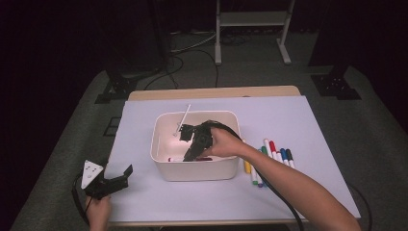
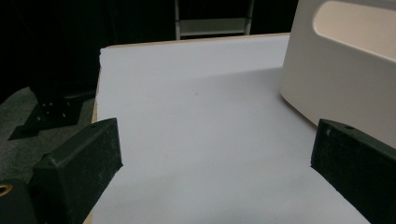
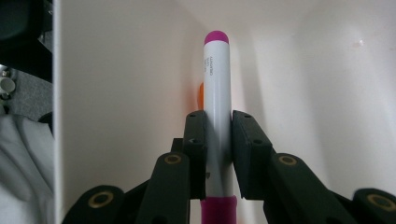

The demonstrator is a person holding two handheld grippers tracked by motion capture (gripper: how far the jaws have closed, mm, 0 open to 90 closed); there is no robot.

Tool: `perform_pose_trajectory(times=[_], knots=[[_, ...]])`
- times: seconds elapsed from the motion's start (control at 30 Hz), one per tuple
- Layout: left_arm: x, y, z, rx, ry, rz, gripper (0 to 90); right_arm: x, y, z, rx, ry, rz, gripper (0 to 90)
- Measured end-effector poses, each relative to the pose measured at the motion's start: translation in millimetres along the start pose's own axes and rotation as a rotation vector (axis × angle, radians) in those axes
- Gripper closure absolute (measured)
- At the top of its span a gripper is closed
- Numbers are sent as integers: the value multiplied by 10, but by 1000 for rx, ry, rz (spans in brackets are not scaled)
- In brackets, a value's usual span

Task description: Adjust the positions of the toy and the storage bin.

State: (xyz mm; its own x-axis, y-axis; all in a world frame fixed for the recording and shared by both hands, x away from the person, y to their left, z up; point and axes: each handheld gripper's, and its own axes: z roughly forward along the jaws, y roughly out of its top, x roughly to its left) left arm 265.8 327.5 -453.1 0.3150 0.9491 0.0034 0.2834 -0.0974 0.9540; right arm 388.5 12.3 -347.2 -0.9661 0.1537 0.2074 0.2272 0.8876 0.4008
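Observation:
A white plastic bin (image 1: 161,147) stands in the middle of the pale table cover. My right gripper (image 1: 190,155) reaches down into it, close to its near wall. It is shut on a white marker with a magenta cap (image 3: 217,79), which points along the jaws toward a corner of the bin; my right gripper (image 3: 217,140) presses it from both sides. Something orange (image 3: 201,95) peeks out behind the marker. My left gripper (image 1: 126,174) rests at the table's front left edge, open, with bare table between its jaws (image 2: 215,154). The bin's outer wall (image 2: 336,70) is on its right.
Several markers (image 1: 275,155) lie side by side on the table just right of the bin, a yellow one (image 1: 248,167) nearest its corner. A thin white stick (image 1: 184,119) leans over the bin's far rim. The right gripper's cable trails along the forearm.

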Motion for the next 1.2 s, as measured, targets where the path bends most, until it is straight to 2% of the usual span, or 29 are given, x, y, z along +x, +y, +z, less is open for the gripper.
perform_pose_trajectory(times=[0.17, 0.4, 0.7, 0.9, 0.97, 1.2], knots=[[1, -1, 1, 0, -1, -3, 5, -7, 3, 54, 39, -6, 8, 742], [2, -1, 1, -2, -1, -2, 5, -3, -26, -49, 15, -26, 18, 686], [-2, 0, 0, -2, 0, 2, 6, 96, -209, -530, -128, -60, 26, 670], [-7, -1, -1, -4, 1, 3, 5, 157, -397, -805, -196, -89, 45, 640], [-6, -1, -1, -4, 1, 3, 5, 164, -498, -911, -233, -97, 56, 629], [-7, -1, -5, -4, 2, 5, 6, 201, -878, -1208, -313, -156, 96, 594]])
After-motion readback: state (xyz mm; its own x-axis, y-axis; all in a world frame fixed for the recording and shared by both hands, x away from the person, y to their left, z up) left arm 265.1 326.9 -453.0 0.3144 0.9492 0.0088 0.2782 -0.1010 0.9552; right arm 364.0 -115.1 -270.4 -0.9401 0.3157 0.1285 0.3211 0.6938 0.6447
